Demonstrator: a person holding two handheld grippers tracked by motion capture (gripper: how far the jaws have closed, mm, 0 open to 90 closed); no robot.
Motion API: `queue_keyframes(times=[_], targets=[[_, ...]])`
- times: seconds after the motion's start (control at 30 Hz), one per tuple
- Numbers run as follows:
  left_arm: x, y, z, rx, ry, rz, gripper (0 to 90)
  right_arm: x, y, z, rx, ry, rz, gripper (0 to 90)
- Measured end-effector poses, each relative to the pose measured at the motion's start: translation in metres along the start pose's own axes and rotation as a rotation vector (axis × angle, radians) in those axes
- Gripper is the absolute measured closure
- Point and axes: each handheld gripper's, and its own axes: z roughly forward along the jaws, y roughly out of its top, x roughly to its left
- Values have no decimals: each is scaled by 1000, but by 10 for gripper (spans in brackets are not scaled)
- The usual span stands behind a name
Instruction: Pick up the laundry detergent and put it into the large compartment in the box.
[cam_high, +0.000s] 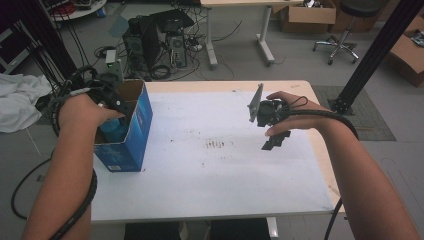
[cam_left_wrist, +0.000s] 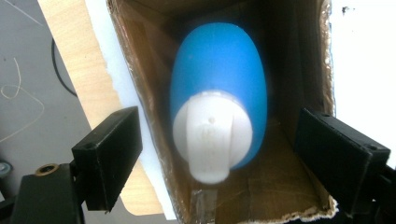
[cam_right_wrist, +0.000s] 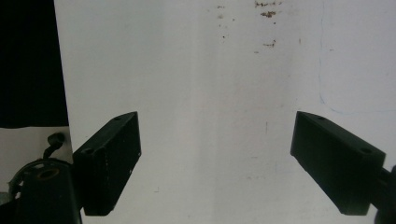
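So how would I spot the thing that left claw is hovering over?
Find the open blue cardboard box at the left edge of the white-covered table. Inside it stands a smooth blue plastic bottle with a white cap, between the left claw's spread jaws. Nothing else in the box is rounded and blue.

Blue bottle (cam_left_wrist: 217, 88) w/ white cap (cam_left_wrist: 212, 135) (blue box (cam_high: 134, 131)).

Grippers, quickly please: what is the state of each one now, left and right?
Left gripper: open above the blue plastic bottle with white cap inside the blue cardboard box; fingers not touching it.
Right gripper: open, holding nothing.
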Motion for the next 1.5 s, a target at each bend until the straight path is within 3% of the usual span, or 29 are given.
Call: queue_keyframes(times=[0.57,0.77,1.0,1.13,1.5], targets=[[-17,-7,-18,-22,23,115,24,2,2,-5,9,2,-1,163],[-17,-10,-22,-16,33,130,5,2,4,-5,11,1,-6,163],[-18,-13,-31,-51,22,158,1,2,4,-7,15,-9,-8,163],[-25,-13,-39,-65,10,213,1,2,4,-9,15,-11,-7,163],[-57,-14,-61,-133,-14,431,1,4,5,-12,22,-8,-6,162]])
